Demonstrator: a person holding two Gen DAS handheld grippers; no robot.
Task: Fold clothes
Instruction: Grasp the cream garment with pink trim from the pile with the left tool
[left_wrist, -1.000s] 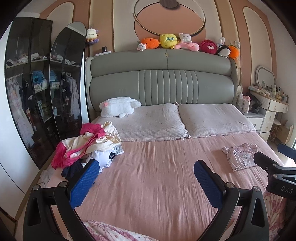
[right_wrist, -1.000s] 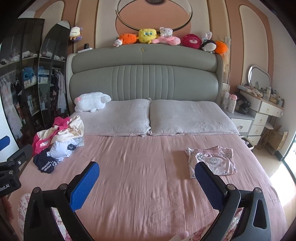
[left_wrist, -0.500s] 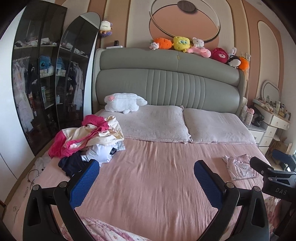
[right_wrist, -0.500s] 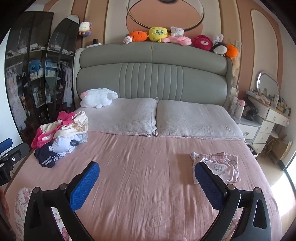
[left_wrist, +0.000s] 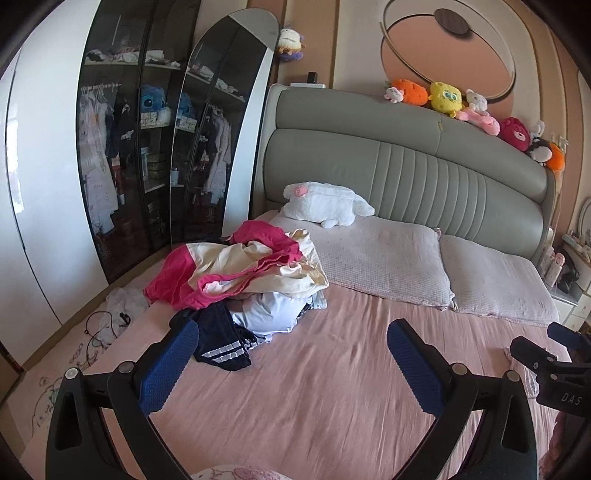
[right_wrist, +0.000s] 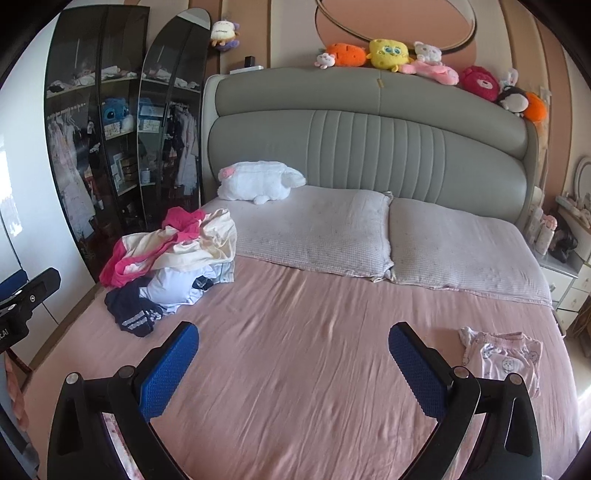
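Note:
A heap of unfolded clothes (left_wrist: 243, 273) lies on the left side of the pink bed (left_wrist: 332, 387): pink and cream garments on top, a white one and a dark striped one (left_wrist: 221, 347) below. The heap also shows in the right wrist view (right_wrist: 173, 258). A folded pink printed garment (right_wrist: 506, 360) lies at the bed's right side. My left gripper (left_wrist: 291, 358) is open and empty, above the sheet just right of the heap. My right gripper (right_wrist: 293, 356) is open and empty over the middle of the bed.
Two pillows (right_wrist: 388, 232) and a white plush (right_wrist: 258, 181) lie at the grey headboard (right_wrist: 369, 140), with soft toys on top. A dark glass wardrobe (left_wrist: 140, 147) stands left. White cloth and a cable (left_wrist: 110, 317) lie on the floor. A dresser (right_wrist: 569, 280) stands right.
Both grippers have swung to the left, so the clothes heap now sits nearer the left gripper. The jaws stayed open and empty.

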